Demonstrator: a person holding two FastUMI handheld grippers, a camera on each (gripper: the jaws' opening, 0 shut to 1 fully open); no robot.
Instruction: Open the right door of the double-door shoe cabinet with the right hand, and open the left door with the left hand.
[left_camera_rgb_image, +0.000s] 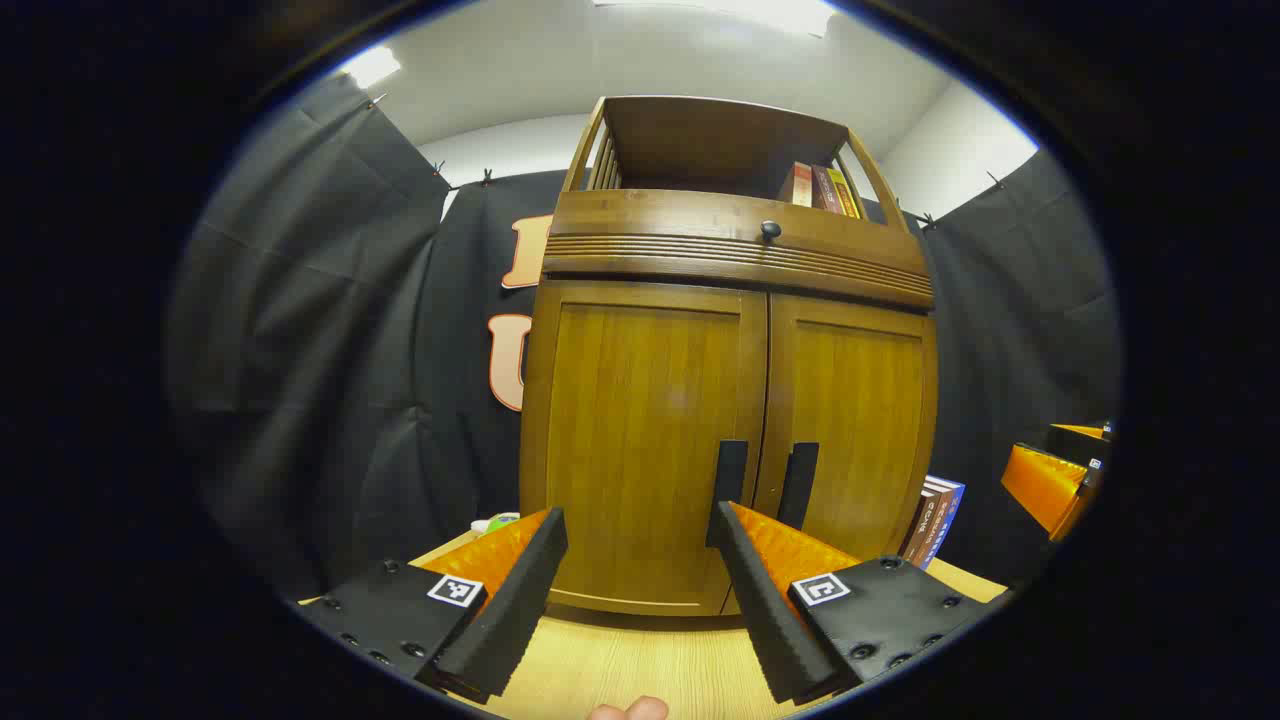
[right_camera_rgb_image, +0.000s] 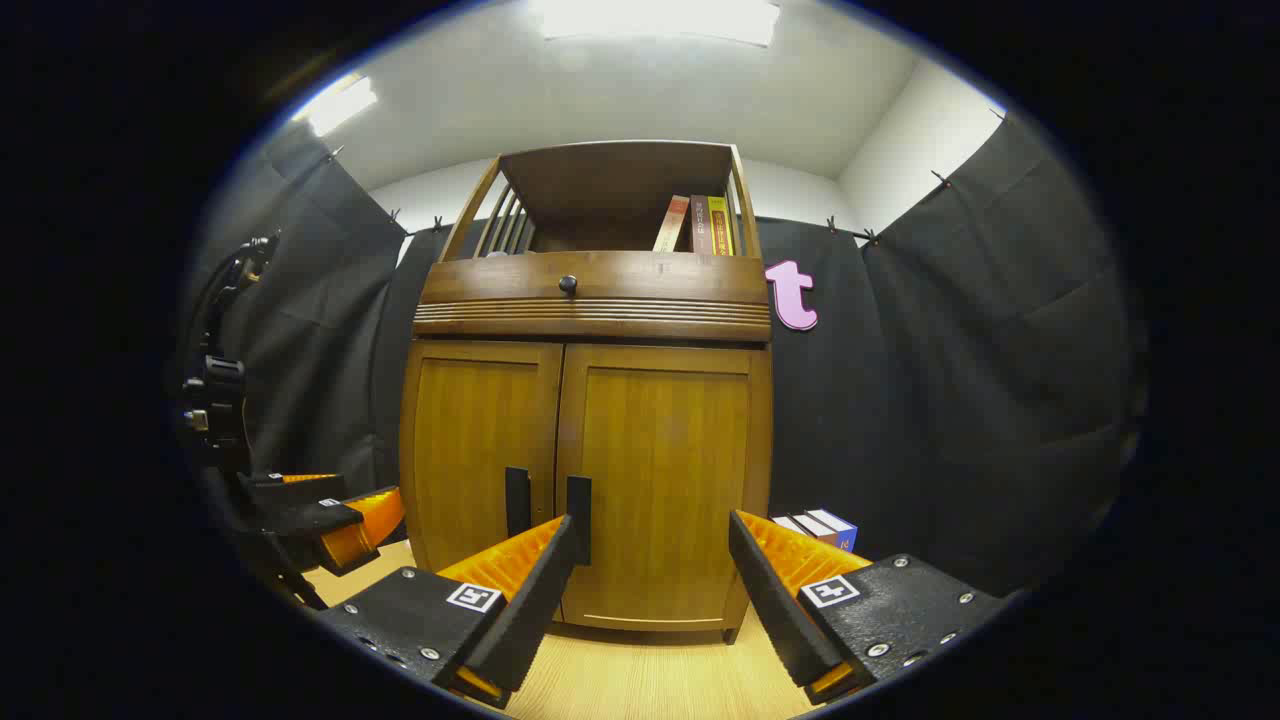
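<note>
Left gripper: fingers apart, before closed left door; shoe cabinet upright on table; right handle untouched; right gripper: fingers apart, short of right door. Step: approach; next, likely close on right handle, pull.

Two wide wedge-shaped fingers on the left gripper, each backed by ribbed orange plastic and fixed to a flat black plate with small dark screws. One square black-and-white marker on each plate. Same build on the right gripper, but with bright silver screws in the plates and a square marker on each. Seen from the right gripper view, a black mount with cables and round knobs above the left gripper.
</note>
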